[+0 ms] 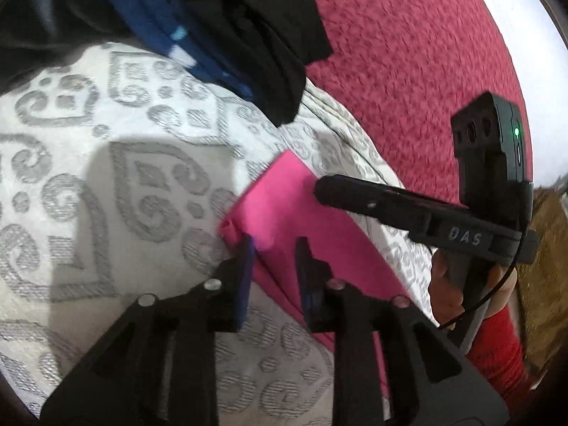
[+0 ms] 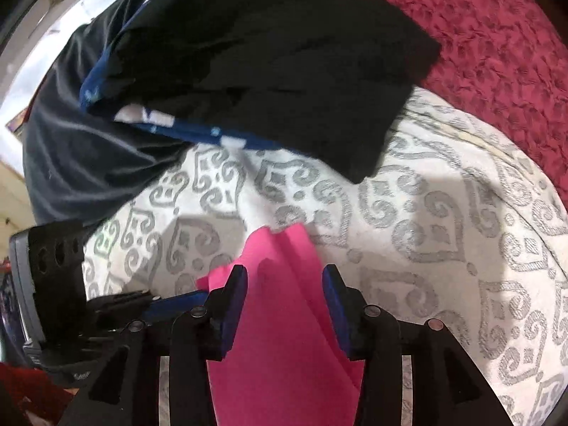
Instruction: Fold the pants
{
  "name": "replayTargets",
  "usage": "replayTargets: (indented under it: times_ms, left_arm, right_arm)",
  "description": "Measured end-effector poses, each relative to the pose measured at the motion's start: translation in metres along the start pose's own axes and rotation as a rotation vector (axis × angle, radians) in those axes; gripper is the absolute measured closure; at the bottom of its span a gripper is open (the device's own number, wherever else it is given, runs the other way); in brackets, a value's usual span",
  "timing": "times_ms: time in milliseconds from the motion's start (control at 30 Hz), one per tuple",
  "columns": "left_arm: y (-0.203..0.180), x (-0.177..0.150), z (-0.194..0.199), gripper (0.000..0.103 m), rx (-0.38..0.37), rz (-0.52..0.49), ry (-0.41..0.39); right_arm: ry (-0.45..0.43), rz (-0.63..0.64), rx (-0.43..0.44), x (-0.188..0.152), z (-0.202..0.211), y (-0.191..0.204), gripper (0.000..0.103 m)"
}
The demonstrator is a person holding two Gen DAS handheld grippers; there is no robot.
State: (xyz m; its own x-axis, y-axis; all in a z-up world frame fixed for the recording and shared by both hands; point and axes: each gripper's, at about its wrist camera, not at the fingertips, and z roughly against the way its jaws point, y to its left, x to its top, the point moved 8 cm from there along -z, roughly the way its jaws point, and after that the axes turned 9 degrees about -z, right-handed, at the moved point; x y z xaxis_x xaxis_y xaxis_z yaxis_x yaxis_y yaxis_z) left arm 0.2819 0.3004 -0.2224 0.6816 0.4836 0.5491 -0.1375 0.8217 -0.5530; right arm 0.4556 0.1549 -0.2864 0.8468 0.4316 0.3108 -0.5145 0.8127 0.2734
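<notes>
We are working the pink pants (image 2: 280,319) on the patterned bed (image 2: 426,213). The left tool (image 1: 273,252) is released, straddling the pants' folded corner. The right tool (image 2: 284,284) is also released, pants between its pads. Risk: clenching on one layer only would skew the fold; the dark clothes (image 2: 266,53) nearby could snag

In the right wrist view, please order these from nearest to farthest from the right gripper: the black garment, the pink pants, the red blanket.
From the right gripper:
1. pink pants, between its fingers.
2. black garment, ahead, on the patterned cover.
3. red blanket, farthest, upper right.
</notes>
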Motion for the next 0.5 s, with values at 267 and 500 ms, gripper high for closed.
replayTargets:
  times_ms: [267, 500]
  left_arm:
    - [0.001, -0.003, 0.005, 0.101, -0.010, -0.010, -0.026]
    - [0.010, -0.002, 0.011, 0.060, 0.020, 0.027, -0.038]
  right_arm:
    - [-0.135, -0.054, -0.148, 0.018, 0.023, -0.017, 0.090]
    - [-0.058, -0.212, -0.119, -0.037, 0.076, -0.036, 0.069]
